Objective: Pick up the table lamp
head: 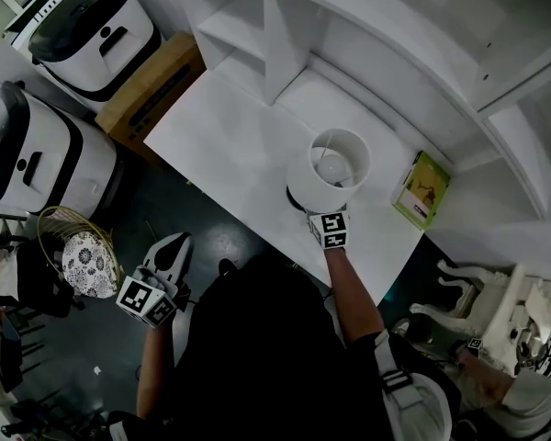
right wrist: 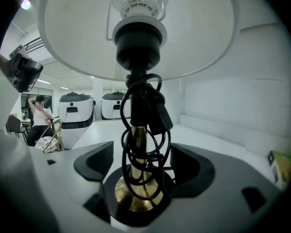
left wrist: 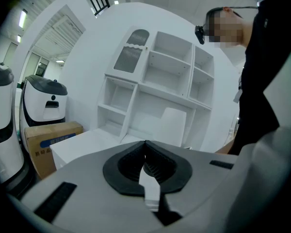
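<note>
Both jaws of the right gripper [right wrist: 144, 165] are spread around the brass stem [right wrist: 137, 139] of the table lamp [head: 329, 175], near the table's [head: 225, 145] front edge, for clamping; those of the left gripper [left wrist: 146, 171] are pressed together.

Table lamp [head: 329, 168]: white shade, black socket, brass-gold stem. Black cord [right wrist: 144, 130] coiled round stem. White worktop [head: 222, 145]. Yellow-green booklet [head: 421, 188] right of lamp. Brown cardboard box [head: 153, 83] left of lamp. Right hand-held gripper [right wrist: 143, 165]: grey body, black pads, black-and-white square markers.
</note>
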`<state>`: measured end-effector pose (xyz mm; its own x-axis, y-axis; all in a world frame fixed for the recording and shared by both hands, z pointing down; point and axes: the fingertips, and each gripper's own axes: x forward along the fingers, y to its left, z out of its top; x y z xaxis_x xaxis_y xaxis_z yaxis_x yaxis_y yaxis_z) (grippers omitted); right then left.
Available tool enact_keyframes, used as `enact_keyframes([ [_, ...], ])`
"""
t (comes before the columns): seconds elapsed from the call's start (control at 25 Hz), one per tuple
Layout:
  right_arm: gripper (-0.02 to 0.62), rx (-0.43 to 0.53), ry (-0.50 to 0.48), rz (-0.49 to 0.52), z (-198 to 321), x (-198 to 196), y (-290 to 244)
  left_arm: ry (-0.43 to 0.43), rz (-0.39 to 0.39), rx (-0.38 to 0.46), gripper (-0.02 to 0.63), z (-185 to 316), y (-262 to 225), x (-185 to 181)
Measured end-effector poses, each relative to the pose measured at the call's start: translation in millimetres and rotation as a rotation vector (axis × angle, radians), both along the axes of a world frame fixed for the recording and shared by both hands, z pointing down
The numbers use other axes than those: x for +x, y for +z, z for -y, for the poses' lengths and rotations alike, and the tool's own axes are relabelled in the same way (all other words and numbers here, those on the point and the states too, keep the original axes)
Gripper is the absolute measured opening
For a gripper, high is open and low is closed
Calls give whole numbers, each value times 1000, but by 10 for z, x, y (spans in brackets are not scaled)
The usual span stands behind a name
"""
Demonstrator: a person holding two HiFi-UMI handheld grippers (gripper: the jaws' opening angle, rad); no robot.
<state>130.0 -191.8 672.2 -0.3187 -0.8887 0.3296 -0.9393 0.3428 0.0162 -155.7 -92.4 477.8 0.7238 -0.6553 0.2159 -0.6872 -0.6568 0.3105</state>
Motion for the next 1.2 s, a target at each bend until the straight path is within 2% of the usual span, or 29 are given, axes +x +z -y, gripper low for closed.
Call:
enact_keyframes([
  [0.28,333,-14,17,-10,112,2,85,-28,-20,-9,11,31,-51,-6],
  [0.36,308,-17,24,-20,118,18,86,-33,-17,-7,11,32,-49,-29],
  [0.44,237,-14,38,-31,138,62,97,-40,-16,-7,11,33,-24,-59],
  [0.48,222,-16,39,-37,147,73,106,-43,-11,-8,11,28,6,-78],
  [0.64,203,-28,31,-43,155,63,126,-34,-2,-4,11,8,70,-63],
  [0.8,157,-19,32,-28,158,87,125,-10,21,8,11,30,89,30],
  [1.04,135,-13,12,-20,145,19,108,-8,35,6,11,-25,79,-20],
  [1.2,129,-14,6,-25,149,22,97,-24,-6,1,11,-19,23,-12],
])
